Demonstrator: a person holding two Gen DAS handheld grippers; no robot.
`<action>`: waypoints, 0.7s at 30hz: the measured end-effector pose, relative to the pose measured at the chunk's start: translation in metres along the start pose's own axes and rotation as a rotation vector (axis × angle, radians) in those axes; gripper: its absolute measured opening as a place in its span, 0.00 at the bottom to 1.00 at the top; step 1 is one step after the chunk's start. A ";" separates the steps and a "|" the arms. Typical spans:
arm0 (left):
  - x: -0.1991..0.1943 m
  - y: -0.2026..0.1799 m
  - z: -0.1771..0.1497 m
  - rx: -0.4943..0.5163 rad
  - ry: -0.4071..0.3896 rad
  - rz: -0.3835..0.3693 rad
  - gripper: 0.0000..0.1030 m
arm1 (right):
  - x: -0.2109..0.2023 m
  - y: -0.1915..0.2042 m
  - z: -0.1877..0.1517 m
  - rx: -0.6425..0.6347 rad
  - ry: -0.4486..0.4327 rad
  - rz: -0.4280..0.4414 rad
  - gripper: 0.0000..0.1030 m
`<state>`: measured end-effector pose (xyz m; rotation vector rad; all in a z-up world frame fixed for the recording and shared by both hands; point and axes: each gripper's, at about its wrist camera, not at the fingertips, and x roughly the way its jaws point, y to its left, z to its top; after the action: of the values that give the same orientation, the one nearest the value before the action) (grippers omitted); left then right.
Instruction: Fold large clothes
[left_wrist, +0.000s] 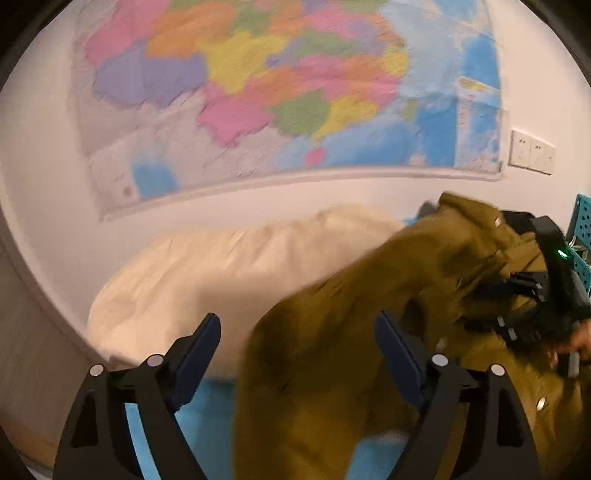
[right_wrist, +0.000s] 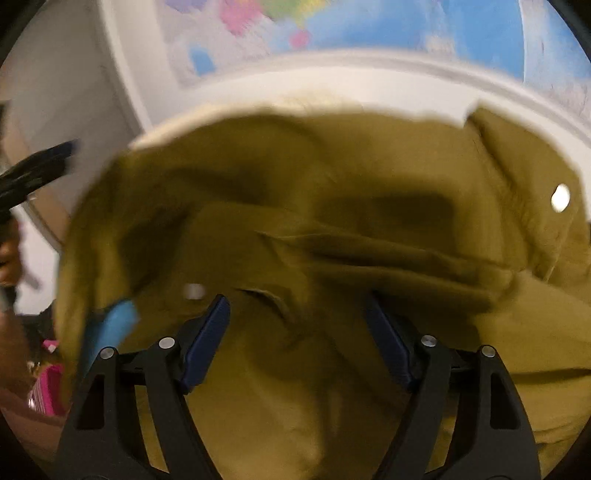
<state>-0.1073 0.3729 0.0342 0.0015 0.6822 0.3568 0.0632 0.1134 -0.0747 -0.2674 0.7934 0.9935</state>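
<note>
An olive-green jacket (left_wrist: 351, 332) with pale snap buttons is bunched up over a blue sheet (left_wrist: 207, 413). In the left wrist view my left gripper (left_wrist: 297, 321) is open, with the jacket's edge hanging loosely between its fingers and neither pad pressing on it. At the right of that view my right gripper (left_wrist: 480, 306) reaches into the cloth, with a hand (left_wrist: 576, 347) behind it. In the right wrist view the jacket (right_wrist: 332, 221) fills the picture. My right gripper (right_wrist: 295, 301) stands wide over its folds, and the pads are apart from the cloth.
A cream pillow (left_wrist: 221, 273) lies against the white wall under a large coloured map (left_wrist: 277, 92). A wall socket (left_wrist: 532, 151) and a teal perforated crate (left_wrist: 583, 221) are at the right. A pink object (right_wrist: 48, 391) sits low at the left.
</note>
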 end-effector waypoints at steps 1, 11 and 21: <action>0.003 0.006 -0.005 -0.004 0.022 0.008 0.80 | 0.008 -0.006 -0.002 0.033 0.016 -0.009 0.69; 0.044 0.029 -0.053 0.042 0.208 -0.101 0.39 | -0.035 0.050 -0.014 -0.006 -0.070 0.133 0.78; 0.024 0.039 -0.043 -0.016 0.200 -0.248 0.11 | 0.023 0.212 -0.045 -0.230 0.111 0.623 0.87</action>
<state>-0.1291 0.4119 -0.0090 -0.1346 0.8670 0.1242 -0.1264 0.2187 -0.0915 -0.2804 0.8850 1.6732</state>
